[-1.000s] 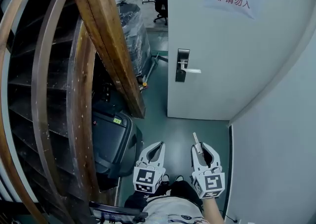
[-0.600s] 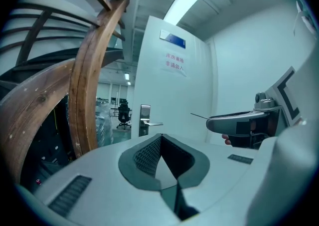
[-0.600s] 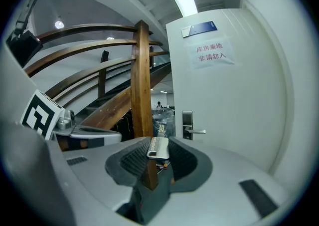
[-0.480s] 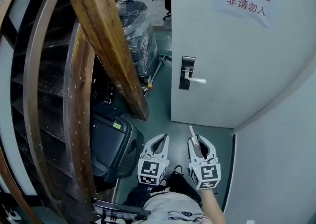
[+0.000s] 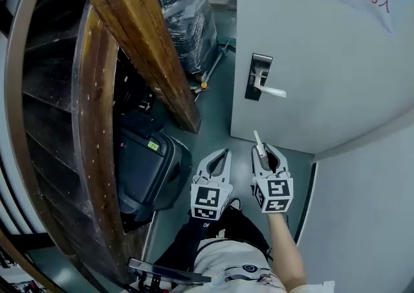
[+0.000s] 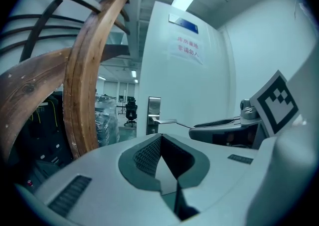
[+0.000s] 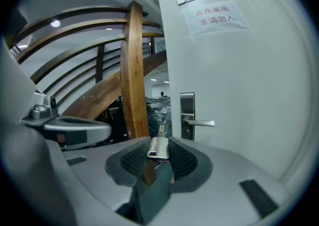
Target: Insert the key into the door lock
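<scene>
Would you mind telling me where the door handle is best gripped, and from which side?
Probably the bar of the door handle, near its free end, coming straight on with jaws above and below, since it is thin and horizontal.

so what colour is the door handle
Silver, like brushed metal; the door handle shows best in the right gripper view.

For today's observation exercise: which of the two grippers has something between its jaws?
The right gripper: its jaws clamp a key, while the left gripper is shut on nothing.
</scene>
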The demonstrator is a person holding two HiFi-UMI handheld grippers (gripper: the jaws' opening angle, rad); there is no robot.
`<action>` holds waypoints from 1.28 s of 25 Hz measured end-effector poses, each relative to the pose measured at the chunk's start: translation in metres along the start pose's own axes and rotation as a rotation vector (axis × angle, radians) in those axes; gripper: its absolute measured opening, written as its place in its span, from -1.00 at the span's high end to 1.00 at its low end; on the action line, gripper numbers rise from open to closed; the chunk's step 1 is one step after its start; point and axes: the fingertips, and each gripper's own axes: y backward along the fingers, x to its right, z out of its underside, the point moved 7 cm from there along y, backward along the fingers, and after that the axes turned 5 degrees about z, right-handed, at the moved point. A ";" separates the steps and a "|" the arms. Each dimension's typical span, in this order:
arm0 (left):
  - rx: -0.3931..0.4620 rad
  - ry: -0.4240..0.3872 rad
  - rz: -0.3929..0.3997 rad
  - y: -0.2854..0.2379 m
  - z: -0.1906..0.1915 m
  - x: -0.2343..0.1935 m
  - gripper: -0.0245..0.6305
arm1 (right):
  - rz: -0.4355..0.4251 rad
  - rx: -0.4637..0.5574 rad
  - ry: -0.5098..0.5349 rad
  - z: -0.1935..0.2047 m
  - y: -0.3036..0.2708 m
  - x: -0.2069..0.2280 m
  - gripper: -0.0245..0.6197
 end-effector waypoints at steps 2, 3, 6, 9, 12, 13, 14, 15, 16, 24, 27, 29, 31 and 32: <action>-0.014 0.012 -0.010 -0.004 0.009 -0.007 0.91 | 0.019 -0.036 0.003 0.010 -0.019 0.003 0.56; -0.020 0.016 -0.012 -0.006 0.013 -0.012 0.91 | 0.031 -0.047 0.004 0.014 -0.029 0.005 0.56; -0.030 0.018 -0.001 -0.014 0.028 -0.025 0.91 | 0.075 -0.055 0.006 0.023 -0.061 0.012 0.56; -0.038 0.008 0.016 -0.021 0.045 -0.037 0.91 | 0.118 -0.050 0.003 0.030 -0.091 0.021 0.56; -0.035 0.005 0.022 -0.029 0.060 -0.049 0.91 | 0.151 -0.045 0.015 0.037 -0.122 0.031 0.56; -0.035 0.005 0.024 -0.032 0.066 -0.053 0.91 | 0.161 -0.044 0.020 0.039 -0.132 0.034 0.56; -0.035 0.006 0.026 -0.034 0.071 -0.057 0.91 | 0.171 -0.043 0.024 0.041 -0.142 0.037 0.56; -0.036 0.008 0.027 -0.036 0.076 -0.061 0.91 | 0.181 -0.043 0.026 0.042 -0.152 0.040 0.56; -0.037 0.010 0.028 -0.037 0.081 -0.064 0.91 | 0.190 -0.044 0.030 0.042 -0.161 0.043 0.56; -0.056 0.044 0.005 -0.050 0.110 -0.091 0.91 | 0.232 -0.065 0.044 0.048 -0.217 0.065 0.56; -0.060 0.052 0.002 -0.056 0.114 -0.097 0.91 | 0.230 -0.065 0.044 0.048 -0.226 0.067 0.56; -0.063 0.055 0.002 -0.059 0.115 -0.100 0.91 | 0.233 -0.068 0.045 0.049 -0.229 0.067 0.56; -0.066 0.056 0.005 -0.062 0.116 -0.102 0.91 | 0.239 -0.066 0.043 0.049 -0.232 0.067 0.56; -0.067 0.057 0.006 -0.064 0.117 -0.102 0.91 | 0.240 -0.067 0.043 0.050 -0.233 0.068 0.56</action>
